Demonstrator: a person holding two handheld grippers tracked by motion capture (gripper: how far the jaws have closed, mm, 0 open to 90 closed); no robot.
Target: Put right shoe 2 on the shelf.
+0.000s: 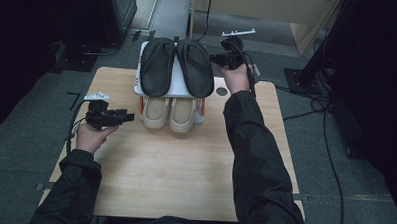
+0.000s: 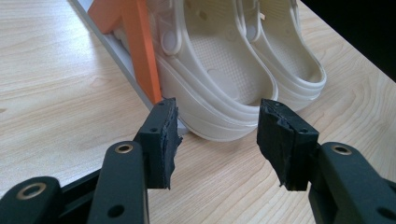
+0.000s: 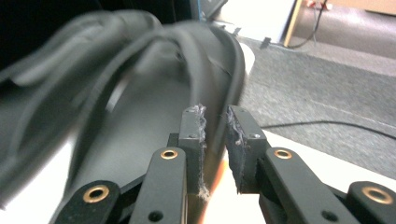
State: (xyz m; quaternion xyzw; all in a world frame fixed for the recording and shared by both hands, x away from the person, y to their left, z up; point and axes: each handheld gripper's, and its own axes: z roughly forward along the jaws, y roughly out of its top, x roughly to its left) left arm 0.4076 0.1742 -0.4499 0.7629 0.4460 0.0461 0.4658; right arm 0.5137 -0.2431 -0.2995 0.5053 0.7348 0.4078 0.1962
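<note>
A small two-shelf rack (image 1: 178,91) stands at the far middle of the wooden table (image 1: 184,166). Two black sandals lie on its white top shelf, the left one (image 1: 157,65) beside the right one (image 1: 195,67). A pair of cream clogs (image 1: 169,113) (image 2: 219,60) sits on the lower shelf, by the rack's orange leg (image 2: 140,51). My left gripper (image 1: 131,115) (image 2: 217,135) is open, low over the table, pointing at the near clog's side without touching it. My right gripper (image 1: 213,58) (image 3: 215,140) is at the right sandal's outer edge, its jaws pinched on that sandal's rim (image 3: 231,88).
A round dark hole (image 1: 221,91) is in the table just right of the rack. Cables (image 1: 330,146) run over the grey floor at the right. A light wooden cabinet (image 1: 270,7) stands behind the table, and dark equipment (image 1: 64,22) sits at the far left.
</note>
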